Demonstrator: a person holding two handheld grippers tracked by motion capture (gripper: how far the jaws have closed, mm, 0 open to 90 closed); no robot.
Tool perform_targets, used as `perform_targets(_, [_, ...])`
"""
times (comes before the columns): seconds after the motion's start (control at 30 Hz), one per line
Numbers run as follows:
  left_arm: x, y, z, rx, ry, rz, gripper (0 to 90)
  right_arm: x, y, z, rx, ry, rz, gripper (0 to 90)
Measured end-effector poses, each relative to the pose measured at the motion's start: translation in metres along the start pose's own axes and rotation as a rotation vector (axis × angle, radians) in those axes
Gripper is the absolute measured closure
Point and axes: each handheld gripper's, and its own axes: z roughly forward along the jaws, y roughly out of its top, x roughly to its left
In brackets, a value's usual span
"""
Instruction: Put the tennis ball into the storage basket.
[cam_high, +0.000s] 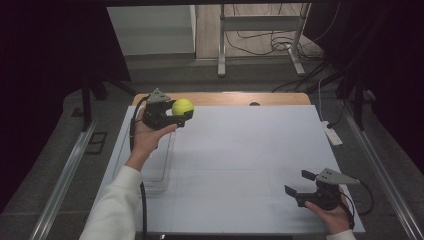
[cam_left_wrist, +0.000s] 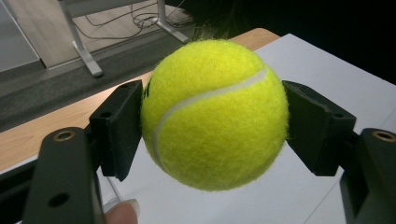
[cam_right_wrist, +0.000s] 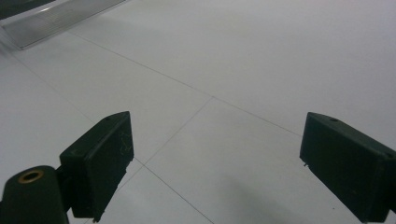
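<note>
My left tool (cam_high: 183, 117) is clamped on the tennis ball (cam_high: 183, 106), held up over the far left corner of the tabletop (cam_high: 240, 165), near the strip of bare wood at its far edge. In the left gripper view the tennis ball (cam_left_wrist: 214, 114) sits squarely between both black pads (cam_left_wrist: 122, 123), each pressing on one side of it, the white seam curving across its front from lower left to upper right; yellow felt, fuzzy at the outline. Ball is off the surface, white sheet visible beneath it. A fingertip of my left hand (cam_high: 150, 132) shows at the bottom edge of that view. Below and toward me from the left hand lies a clear tray (cam_high: 159, 170) along the left side of the tabletop, nothing in it that I can make out. My right tool (cam_high: 301, 182) sits at the near right corner, well apart from the ball, cradled in my right hand (cam_high: 332, 215), grey three-cornered plate on top. Its jaws stand wide apart with nothing between them; the right gripper view looks down past them onto bare white sheet crossed by thin lines. White sleeve (cam_high: 112, 205) on my left forearm.
</note>
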Motion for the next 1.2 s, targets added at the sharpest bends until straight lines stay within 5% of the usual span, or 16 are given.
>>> perform_targets(1.2, [0.047, -0.019, -0.017, 0.027, 0.134, -0.078, 26.5, -0.001, 0.000, 0.000, 0.001, -0.003, 0.000, 9.8])
